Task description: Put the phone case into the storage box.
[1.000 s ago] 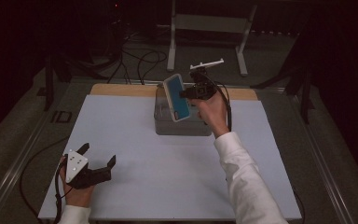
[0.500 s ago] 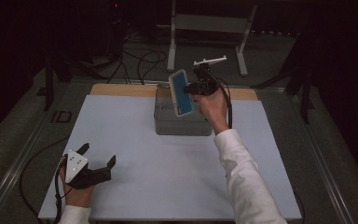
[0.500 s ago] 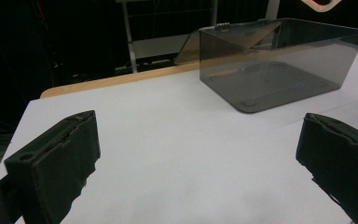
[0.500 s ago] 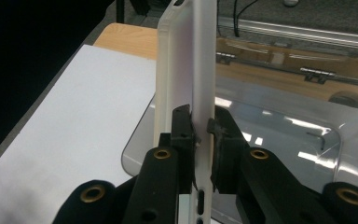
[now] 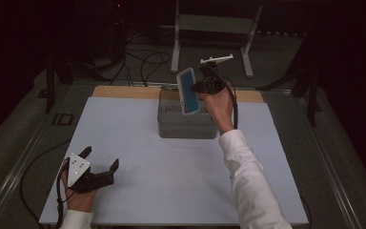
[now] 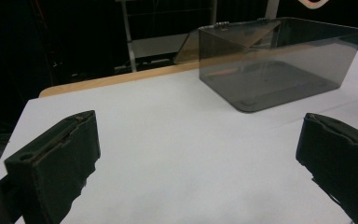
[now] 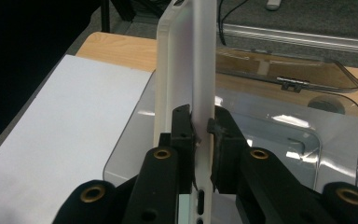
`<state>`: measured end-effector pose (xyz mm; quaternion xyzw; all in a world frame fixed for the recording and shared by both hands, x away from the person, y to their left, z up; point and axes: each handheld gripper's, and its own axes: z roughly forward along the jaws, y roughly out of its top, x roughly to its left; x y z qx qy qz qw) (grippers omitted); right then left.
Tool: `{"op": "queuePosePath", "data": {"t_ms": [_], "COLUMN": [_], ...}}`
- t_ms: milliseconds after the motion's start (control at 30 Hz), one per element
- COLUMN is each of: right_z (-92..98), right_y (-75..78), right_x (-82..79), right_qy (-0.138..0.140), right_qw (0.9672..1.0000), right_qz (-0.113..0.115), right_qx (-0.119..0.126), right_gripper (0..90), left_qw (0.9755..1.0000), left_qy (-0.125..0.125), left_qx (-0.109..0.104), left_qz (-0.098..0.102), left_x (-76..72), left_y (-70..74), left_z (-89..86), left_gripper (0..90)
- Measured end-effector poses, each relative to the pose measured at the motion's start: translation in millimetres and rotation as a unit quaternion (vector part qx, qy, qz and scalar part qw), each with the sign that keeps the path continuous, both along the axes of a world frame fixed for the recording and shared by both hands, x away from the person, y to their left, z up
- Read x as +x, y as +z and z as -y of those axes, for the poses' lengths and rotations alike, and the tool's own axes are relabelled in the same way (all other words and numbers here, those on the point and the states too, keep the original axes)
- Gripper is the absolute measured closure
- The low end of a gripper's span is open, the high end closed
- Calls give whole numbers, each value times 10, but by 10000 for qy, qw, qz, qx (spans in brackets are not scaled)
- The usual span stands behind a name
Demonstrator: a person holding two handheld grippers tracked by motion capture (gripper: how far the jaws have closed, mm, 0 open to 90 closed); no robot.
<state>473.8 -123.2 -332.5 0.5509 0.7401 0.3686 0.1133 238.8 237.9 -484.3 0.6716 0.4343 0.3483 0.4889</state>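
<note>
Clearly we have the phone case (image 5: 188, 90) pinched on edge above the open clear box (image 5: 187, 125), our right gripper (image 7: 200, 126) clamped across its thin white wall. We judge it light, slightly flexible and slick, so a grip low on the rim near the port cutouts seems safest. Our left gripper (image 5: 99, 160) rests on the table (image 5: 138, 191), jaws spread, holding nothing.
</note>
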Motion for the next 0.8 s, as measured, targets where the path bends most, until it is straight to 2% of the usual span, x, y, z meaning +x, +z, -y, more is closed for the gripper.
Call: {"op": "queuePosePath", "data": {"t_ms": [200,467,800], "right_z": [18,104,167], "right_y": [-35,-68,-78], "right_x": [42,106,129], "right_qy": [-99,-321,-502], "right_qw": [9999,9994,9984], "right_qz": [0,-90,-90], "right_qx": [-99,-88,-255], "right_gripper": [821,821,820], "left_qw": [10000,10000,10000], "left_qy": [-5,-7,-35], "left_qx": [-2,-7,-7], "left_qz": [-11,-7,-14], "left_x": [0,0,-4], "left_y": [-3,-4,-4], "left_z": [2,3,16], "left_gripper": [3,3,3]}}
